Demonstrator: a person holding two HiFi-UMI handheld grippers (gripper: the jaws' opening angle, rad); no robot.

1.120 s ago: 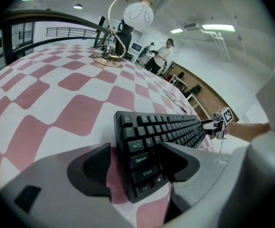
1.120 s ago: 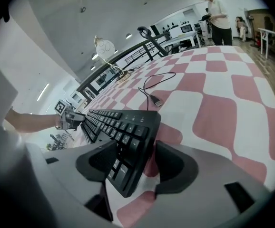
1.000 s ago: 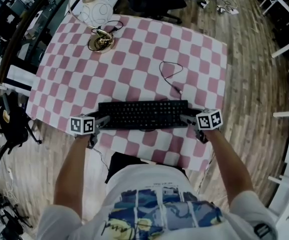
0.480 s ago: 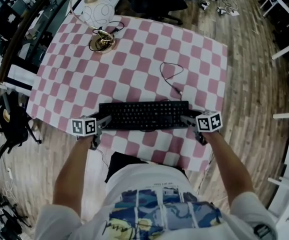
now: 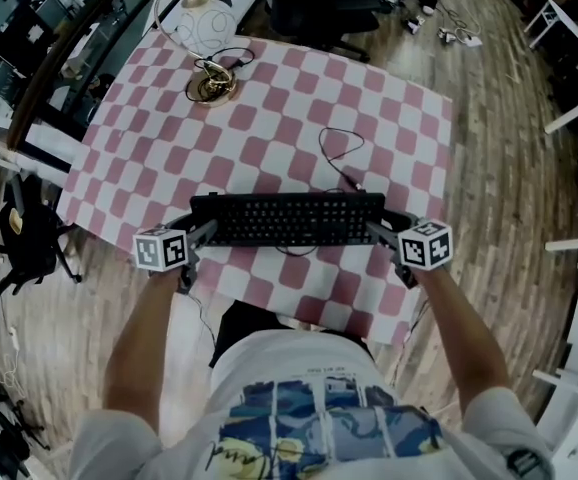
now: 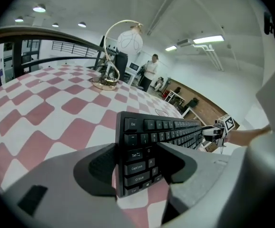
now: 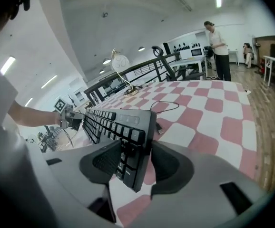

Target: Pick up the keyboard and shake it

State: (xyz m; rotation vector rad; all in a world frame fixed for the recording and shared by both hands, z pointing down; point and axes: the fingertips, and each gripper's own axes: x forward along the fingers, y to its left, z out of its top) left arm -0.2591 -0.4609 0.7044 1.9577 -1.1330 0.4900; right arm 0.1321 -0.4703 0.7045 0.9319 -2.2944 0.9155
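Keyboard [image 5: 289, 218] lies crosswise, checked tablecloth [image 5: 269, 138] under it. Left gripper [image 5: 202, 232] is at its left end, right gripper [image 5: 377, 231] at its right end. Both sets of jaws are closing on it, one pad on the keys, other on the underside, pads touching. Step, prob.: securing grip, pre-lift. Next calls for a firm, even squeeze both ends, level lift, then shake w/o twisting. Cable [image 5: 341, 153] trails beyond it and needs slack. Lamp [image 5: 205, 38] stands well beyond its left end. No containers in view.
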